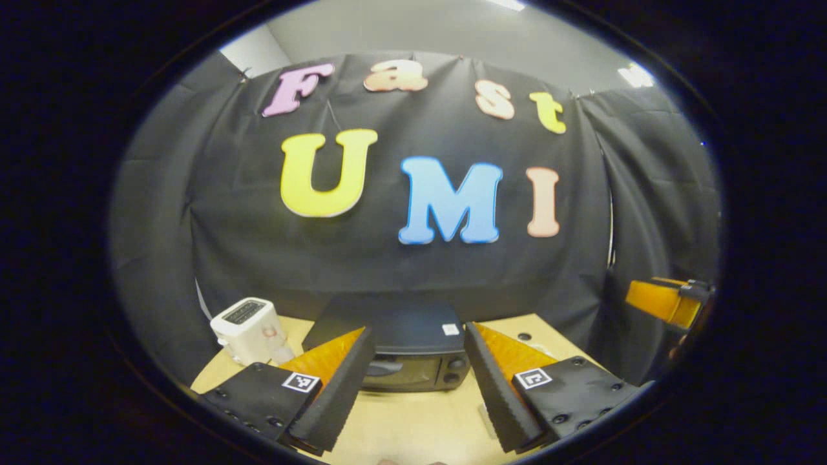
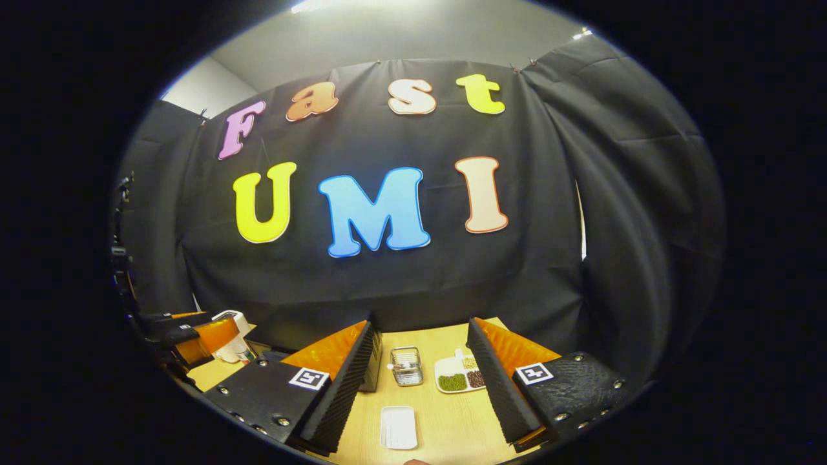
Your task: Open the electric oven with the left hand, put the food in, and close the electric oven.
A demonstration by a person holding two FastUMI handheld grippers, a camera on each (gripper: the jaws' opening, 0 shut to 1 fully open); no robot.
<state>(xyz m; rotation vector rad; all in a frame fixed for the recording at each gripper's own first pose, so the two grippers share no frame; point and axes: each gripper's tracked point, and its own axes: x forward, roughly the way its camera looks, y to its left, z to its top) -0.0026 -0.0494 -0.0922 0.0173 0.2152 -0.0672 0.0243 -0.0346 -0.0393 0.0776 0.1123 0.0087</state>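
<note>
A pale wooden tabotop is not the term used here: a pale wooden tabletop [image 1: 413, 426] is seen at the foot of a black cloth wall [image 1: 413, 271]. The oven [image 1: 413, 355], black and with its door closed, is set at the back of the tabletop against the wall; in the left gripper view it is framed between the fingers of the left claw [image 1: 417, 387], which is held released above the tabletop, well short of the oven and touching nothing. A white toaster [image 1: 249, 329] is placed to the left of the oven, near it. At the right edge of the same view an orange part of the other gripper is glimpsed. In the right gripper view the right claw [image 2: 423, 381] is likewise held released and empty, with one corner of the oven [image 2: 371, 374] seen just behind its left finger. To the right of the oven a small wire basket [image 2: 407, 365] is set, and further right again a white divided plate [image 2: 455, 376] with green and dark food in its compartments. Nearer than the basket, in front of the oven's right side, a small white rectangular tray [image 2: 398, 427] is laid flat between the fingers. The left gripper's orange body and the toaster [image 2: 232, 345] are seen at the far left, beyond the oven.
</note>
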